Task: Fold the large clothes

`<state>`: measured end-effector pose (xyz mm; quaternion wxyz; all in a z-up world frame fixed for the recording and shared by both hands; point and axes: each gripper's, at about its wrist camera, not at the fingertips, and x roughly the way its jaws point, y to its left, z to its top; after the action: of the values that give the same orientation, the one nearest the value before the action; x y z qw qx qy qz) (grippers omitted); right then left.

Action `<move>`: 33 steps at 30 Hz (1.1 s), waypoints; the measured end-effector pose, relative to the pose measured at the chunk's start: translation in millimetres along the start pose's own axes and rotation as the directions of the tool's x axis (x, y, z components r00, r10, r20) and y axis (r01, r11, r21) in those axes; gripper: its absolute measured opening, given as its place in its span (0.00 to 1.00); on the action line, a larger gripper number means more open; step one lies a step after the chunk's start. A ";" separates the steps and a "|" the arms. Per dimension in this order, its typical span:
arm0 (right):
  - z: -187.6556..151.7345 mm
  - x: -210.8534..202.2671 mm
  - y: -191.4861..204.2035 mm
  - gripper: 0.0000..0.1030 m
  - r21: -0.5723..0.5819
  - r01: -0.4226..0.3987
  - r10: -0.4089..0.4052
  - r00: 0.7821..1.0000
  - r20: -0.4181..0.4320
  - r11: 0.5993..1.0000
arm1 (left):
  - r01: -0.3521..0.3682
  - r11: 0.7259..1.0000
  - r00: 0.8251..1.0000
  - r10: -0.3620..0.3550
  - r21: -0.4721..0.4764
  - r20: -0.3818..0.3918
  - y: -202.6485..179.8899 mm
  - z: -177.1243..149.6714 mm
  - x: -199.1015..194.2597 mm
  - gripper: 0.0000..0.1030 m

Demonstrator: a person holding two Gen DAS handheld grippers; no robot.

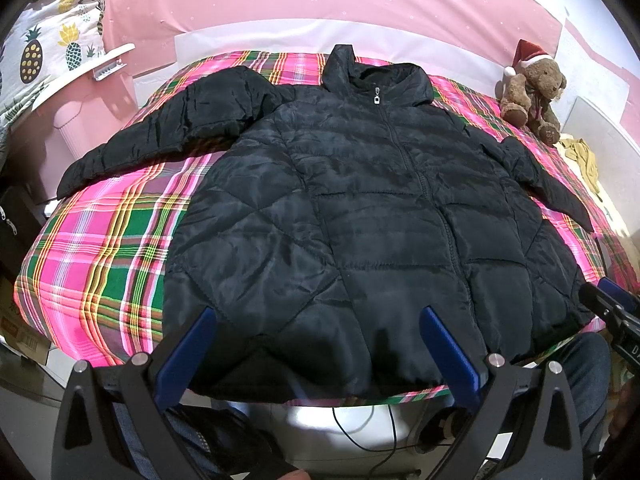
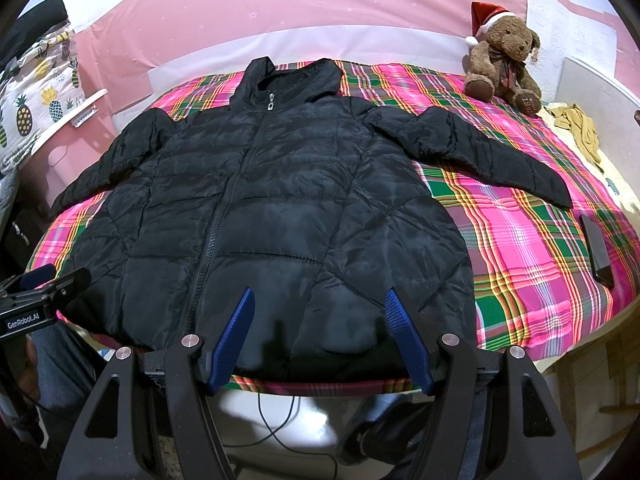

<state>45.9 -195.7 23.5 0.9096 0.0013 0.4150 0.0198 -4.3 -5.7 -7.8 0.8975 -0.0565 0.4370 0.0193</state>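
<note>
A black quilted puffer jacket (image 1: 360, 208) lies flat, zipped and front up, on a pink and green plaid cloth (image 1: 108, 240), with both sleeves spread out to the sides. It also shows in the right wrist view (image 2: 280, 208). My left gripper (image 1: 318, 316) is open and empty, above the jacket's bottom hem near the table's front edge. My right gripper (image 2: 320, 296) is open and empty, above the hem to the right of the zip. Each gripper shows at the edge of the other's view.
A teddy bear (image 2: 502, 60) in a Santa hat sits at the back right. A yellow cloth (image 2: 580, 128) lies near it. A dark phone (image 2: 598, 250) lies on the plaid cloth (image 2: 520, 240) at the right. A pineapple-print fabric (image 1: 48, 48) hangs at the left.
</note>
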 end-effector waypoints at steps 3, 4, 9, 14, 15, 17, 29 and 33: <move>0.2 -0.2 0.5 0.66 0.000 0.001 -0.001 1.000 0.000 1.000 | 0.000 1.000 1.000 0.000 0.001 0.000 -0.1 0.0 0.0 1.00; 0.3 -0.2 0.6 0.66 0.000 0.001 -0.001 1.000 0.000 1.000 | 0.000 1.000 1.000 0.000 0.001 -0.001 -0.2 -0.5 -0.1 1.00; 0.6 -0.2 0.9 0.66 -0.001 0.001 -0.001 1.000 0.000 1.000 | 0.000 1.000 1.000 0.000 0.000 0.000 -0.4 -0.6 -0.1 1.00; 2.1 0.3 2.3 0.66 -0.001 0.001 -0.001 1.000 -0.002 1.000 | -0.002 1.000 1.000 0.002 0.001 0.000 -0.2 -1.0 0.0 1.00; 2.4 0.6 2.3 0.66 -0.001 0.001 -0.001 1.000 -0.002 1.000 | -0.003 1.000 1.000 0.003 0.002 0.000 -0.4 -1.5 0.1 1.00; 3.1 0.7 3.2 0.66 -0.002 0.001 -0.001 1.000 -0.001 1.000 | -0.006 1.000 1.000 0.006 0.005 -0.002 0.1 -1.0 1.3 1.00; 9.7 16.1 8.3 0.66 -0.017 -0.011 0.011 1.000 0.002 1.000 | 0.016 1.000 1.000 -0.016 -0.025 -0.005 13.8 13.9 16.4 1.00; 25.0 26.0 12.8 0.66 -0.042 -0.031 0.031 0.999 0.011 0.999 | 0.028 0.998 1.000 -0.027 -0.056 0.017 27.8 27.1 24.8 1.00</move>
<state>81.4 -181.6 20.6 0.9115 -0.0110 0.4090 0.0426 29.8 24.8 -13.0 0.8991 -0.0877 0.4283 0.0200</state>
